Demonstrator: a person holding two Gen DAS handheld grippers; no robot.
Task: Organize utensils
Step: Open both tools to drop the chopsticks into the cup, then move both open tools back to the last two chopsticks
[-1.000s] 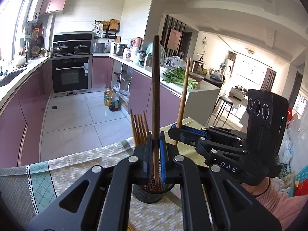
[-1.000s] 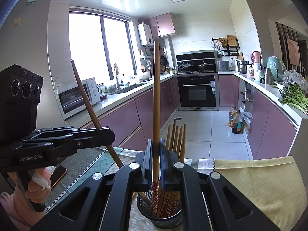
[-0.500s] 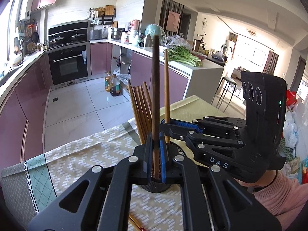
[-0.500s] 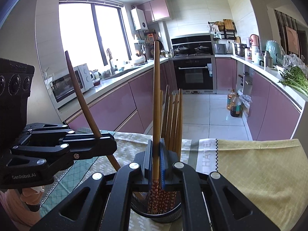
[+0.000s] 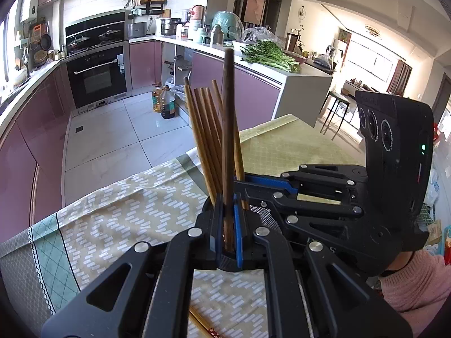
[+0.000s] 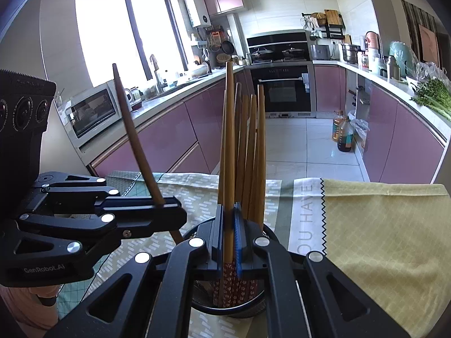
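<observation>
A black mesh holder (image 6: 248,311) stands on the table with several light wooden chopsticks (image 6: 255,152) upright in it. My right gripper (image 6: 229,225) is shut on a light chopstick (image 6: 229,129); its red patterned end reaches down inside the holder. My left gripper (image 5: 227,219) is shut on a dark brown chopstick (image 5: 227,118), held upright right over the holder's rim (image 5: 208,200). In the right wrist view the left gripper (image 6: 174,217) sits just left of the holder, its dark chopstick (image 6: 132,132) leaning. The right gripper (image 5: 243,186) crosses in from the right in the left wrist view.
A patterned tablecloth (image 5: 126,211) and a yellow cloth (image 6: 380,239) cover the table. One loose chopstick (image 5: 203,325) lies on the cloth near me. A person's pink sleeve (image 5: 417,287) is at the right. Kitchen counters and floor lie beyond the table edge.
Both grippers have come down toward the holder with their chopsticks still gripped. The right chopstick's lower end has sunk into the holder, and the dark chopstick now stands close beside the bundle.
</observation>
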